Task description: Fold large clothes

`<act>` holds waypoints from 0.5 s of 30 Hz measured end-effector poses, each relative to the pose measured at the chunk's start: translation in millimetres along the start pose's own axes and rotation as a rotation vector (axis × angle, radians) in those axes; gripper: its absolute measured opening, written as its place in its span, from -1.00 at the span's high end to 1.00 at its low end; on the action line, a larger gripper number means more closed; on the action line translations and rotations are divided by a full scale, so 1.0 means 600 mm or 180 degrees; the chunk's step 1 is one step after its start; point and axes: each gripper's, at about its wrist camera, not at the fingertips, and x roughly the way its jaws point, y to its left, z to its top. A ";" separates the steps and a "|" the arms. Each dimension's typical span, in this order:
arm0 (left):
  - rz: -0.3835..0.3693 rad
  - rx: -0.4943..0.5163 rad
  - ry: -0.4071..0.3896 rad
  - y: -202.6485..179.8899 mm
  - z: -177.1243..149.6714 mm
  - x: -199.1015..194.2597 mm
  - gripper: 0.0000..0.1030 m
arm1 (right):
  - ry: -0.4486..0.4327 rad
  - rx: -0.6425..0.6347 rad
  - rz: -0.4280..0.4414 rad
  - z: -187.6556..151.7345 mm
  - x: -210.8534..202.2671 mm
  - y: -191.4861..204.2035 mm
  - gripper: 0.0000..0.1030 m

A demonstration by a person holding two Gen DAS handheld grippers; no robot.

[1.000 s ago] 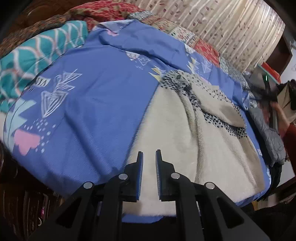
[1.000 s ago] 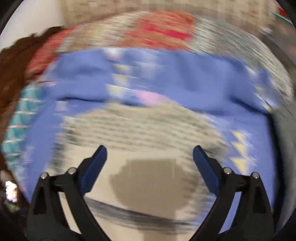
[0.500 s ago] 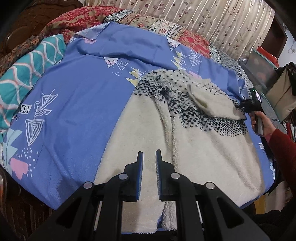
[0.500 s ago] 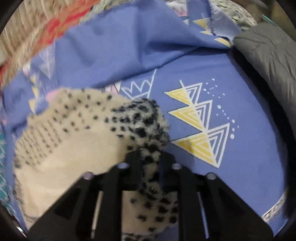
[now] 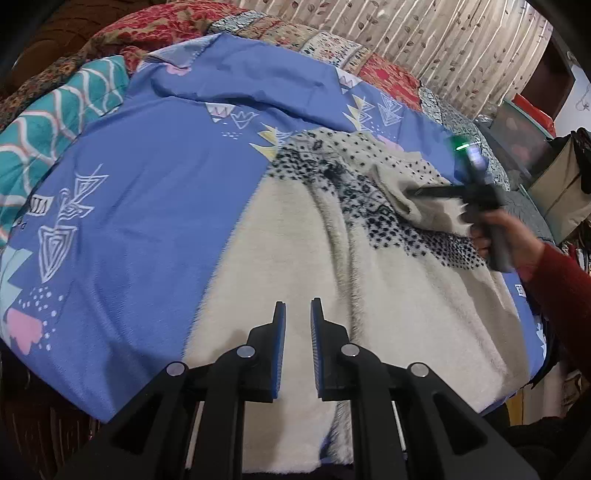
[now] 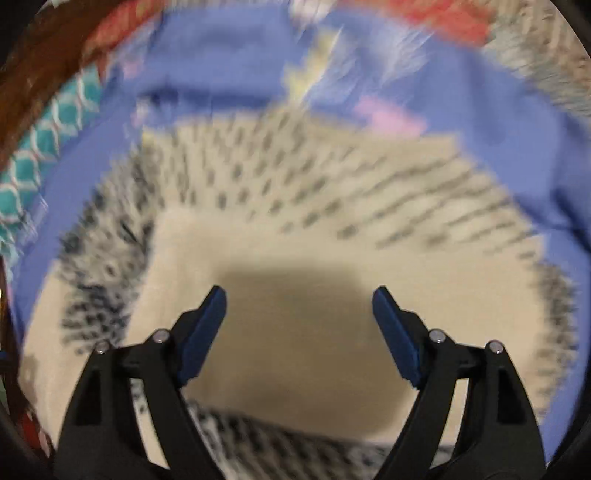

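Note:
A cream fleece garment (image 5: pixel 295 266) with black speckles near its top lies spread on a blue patterned bedsheet (image 5: pixel 147 206). My left gripper (image 5: pixel 297 314) hovers above the garment's lower edge, jaws nearly closed with a narrow gap, holding nothing. My right gripper (image 6: pixel 299 299) is open and empty just above the folded-over cream sleeve (image 6: pixel 295 295); it also shows in the left wrist view (image 5: pixel 436 192) over the sleeve (image 5: pixel 417 206), held by a hand in a red sleeve. The right wrist view is motion-blurred.
A teal patterned pillow (image 5: pixel 44 133) and red quilt (image 5: pixel 159 26) lie at the bed's far left. Curtains (image 5: pixel 406 33) hang behind. Storage boxes (image 5: pixel 524 129) and a bag stand at the right. The bed's front edge (image 5: pixel 110 406) drops off below.
My right gripper, shut on the speckled sleeve half a second ago, has let it go, opened wide and swung over the folded sleeve. My left gripper has stayed nearly closed.

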 end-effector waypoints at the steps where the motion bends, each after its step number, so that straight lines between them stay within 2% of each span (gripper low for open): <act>1: 0.0042 -0.0002 -0.0002 0.007 -0.004 -0.004 0.29 | -0.0020 -0.0020 -0.0116 0.002 0.008 0.004 0.46; 2: 0.0079 -0.0006 0.0000 0.015 -0.007 -0.008 0.29 | -0.0164 0.0069 -0.0069 0.009 -0.006 0.000 0.81; 3: 0.0121 -0.0032 0.0005 0.028 -0.013 -0.013 0.29 | -0.0287 0.0200 0.0002 0.019 -0.025 -0.009 0.82; 4: 0.0144 -0.0068 0.0020 0.039 -0.017 -0.015 0.29 | -0.0531 0.0345 0.0014 0.034 -0.058 -0.022 0.83; 7: 0.0279 -0.0233 0.0095 0.084 -0.029 -0.020 0.29 | -0.1021 0.0505 -0.0045 0.072 -0.120 -0.038 0.83; 9: 0.0323 -0.0331 0.0096 0.107 -0.037 -0.027 0.29 | -0.1066 0.0661 0.0035 0.104 -0.121 -0.039 0.77; 10: 0.0322 -0.0377 0.0092 0.116 -0.042 -0.032 0.29 | -0.1022 0.0695 -0.0014 0.112 -0.108 -0.034 0.76; 11: 0.0332 -0.0411 0.0087 0.124 -0.046 -0.036 0.29 | -0.0864 0.0649 -0.0142 0.118 -0.075 -0.022 0.54; 12: 0.0377 -0.0436 0.0075 0.131 -0.053 -0.042 0.29 | -0.0594 0.0549 -0.0279 0.126 -0.034 -0.002 -0.10; 13: 0.0409 -0.0447 0.0060 0.135 -0.057 -0.048 0.29 | -0.0259 0.0355 -0.0521 0.117 0.001 0.014 -0.30; 15: 0.0446 -0.0490 0.0003 0.148 -0.066 -0.065 0.29 | -0.0370 0.0184 -0.0820 0.104 -0.004 0.041 -0.32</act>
